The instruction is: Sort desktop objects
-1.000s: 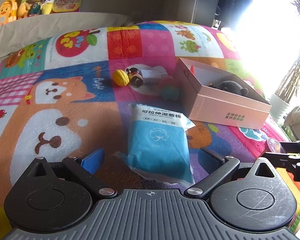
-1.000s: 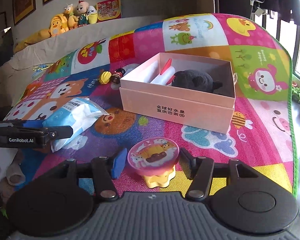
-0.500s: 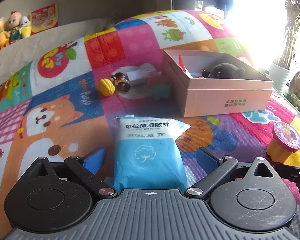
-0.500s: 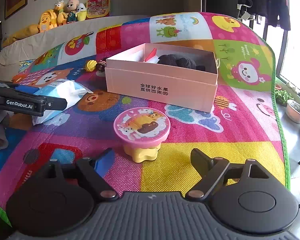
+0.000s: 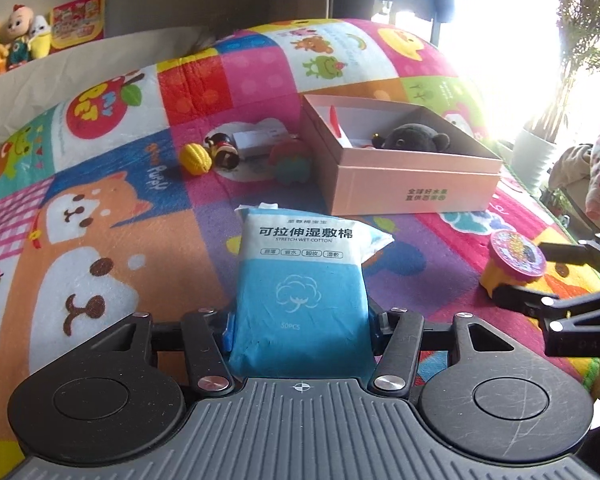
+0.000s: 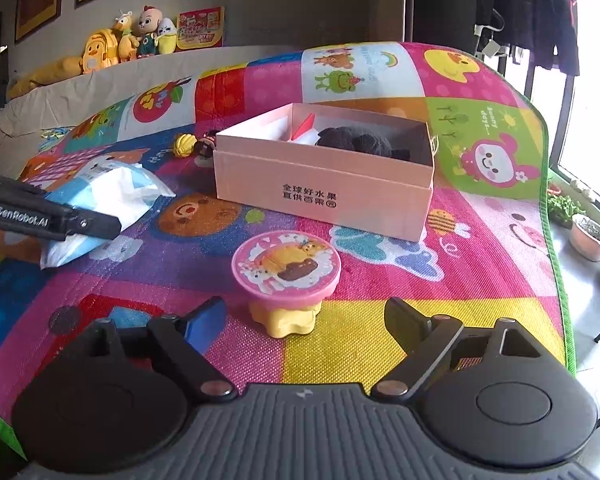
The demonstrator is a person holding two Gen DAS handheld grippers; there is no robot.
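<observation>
left claw (image 5: 300, 324): closed onto the near end of the cotton pack (image 5: 300, 280), pads pressed into both sides
cotton pack: soft crinkly plastic pouch, blue below and white above, oblong, long axis running away from the claw toward the pink box (image 5: 412, 184)
right claw (image 6: 304, 320): spread wide, gripping nothing, flanking the toy jar (image 6: 286, 276)
toy jar: round pink lid, lumpy yellow base, upright on the woven play mat (image 6: 380, 340)
</observation>
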